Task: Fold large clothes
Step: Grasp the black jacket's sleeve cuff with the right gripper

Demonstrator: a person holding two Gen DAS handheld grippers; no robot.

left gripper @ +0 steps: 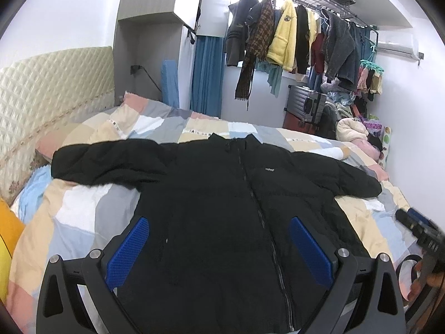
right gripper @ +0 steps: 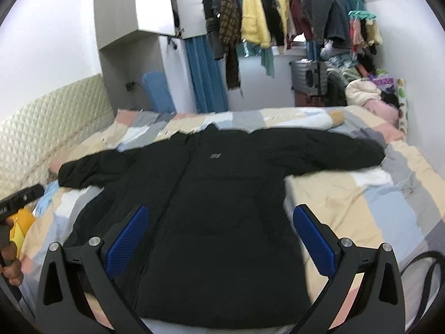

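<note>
A large black zip-up jacket point(left gripper: 217, 194) lies flat, front up, on the bed, both sleeves spread out sideways; it also shows in the right wrist view point(right gripper: 222, 183). My left gripper point(left gripper: 219, 231) is open and empty, hovering above the jacket's lower body near the zip. My right gripper point(right gripper: 221, 228) is open and empty above the jacket's lower right part. The right gripper shows at the edge of the left wrist view point(left gripper: 420, 228); the left gripper shows at the edge of the right wrist view point(right gripper: 19, 197).
The bed has a patchwork quilt point(left gripper: 83, 211) and a quilted cream headboard point(left gripper: 41, 89) on the left. A rail of hanging clothes point(left gripper: 292, 33), a suitcase point(left gripper: 306, 105) and a heap of clothes point(left gripper: 356, 128) stand beyond the bed. A yellow item point(right gripper: 19, 225) lies at the left.
</note>
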